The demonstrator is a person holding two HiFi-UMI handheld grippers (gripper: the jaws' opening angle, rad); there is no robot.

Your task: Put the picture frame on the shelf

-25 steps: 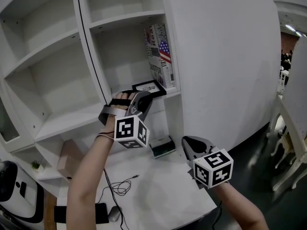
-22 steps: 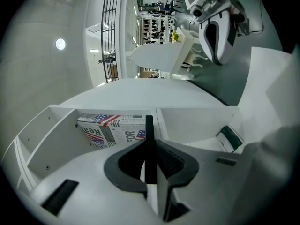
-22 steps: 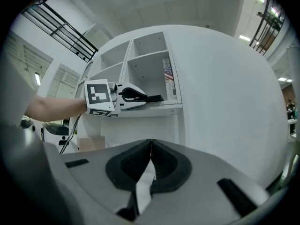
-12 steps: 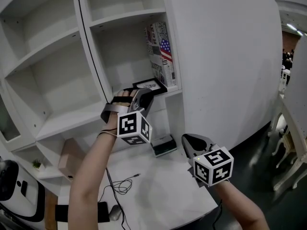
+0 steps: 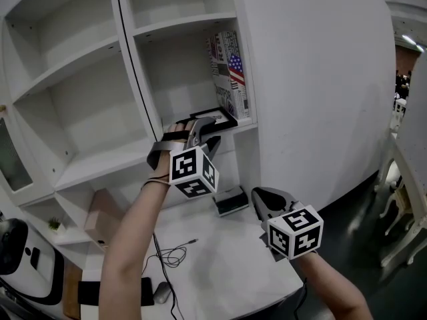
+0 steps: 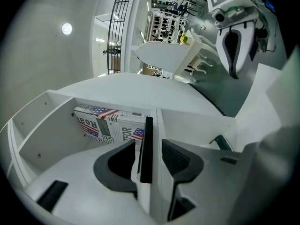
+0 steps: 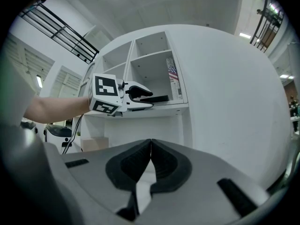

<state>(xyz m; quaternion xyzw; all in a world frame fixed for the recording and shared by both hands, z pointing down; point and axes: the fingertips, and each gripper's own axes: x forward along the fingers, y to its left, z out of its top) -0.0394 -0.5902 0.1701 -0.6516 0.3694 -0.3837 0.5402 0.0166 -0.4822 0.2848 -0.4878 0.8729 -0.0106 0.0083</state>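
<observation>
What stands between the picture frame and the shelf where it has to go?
Nothing visible. The picture frame already lies on the shelf, in front of the printed book. It is between the jaws of the left gripper, which have just been opening and do not press on it.

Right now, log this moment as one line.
left gripper: jaws just opened, picture frame loose between them | picture frame: resting on shelf | right gripper: jaws shut, empty

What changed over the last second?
The left gripper has just been opening its jaws and has let go of the picture frame, which lies between them on the shelf. The right gripper stays shut and empty, and the flag-print book is unmoved.
</observation>
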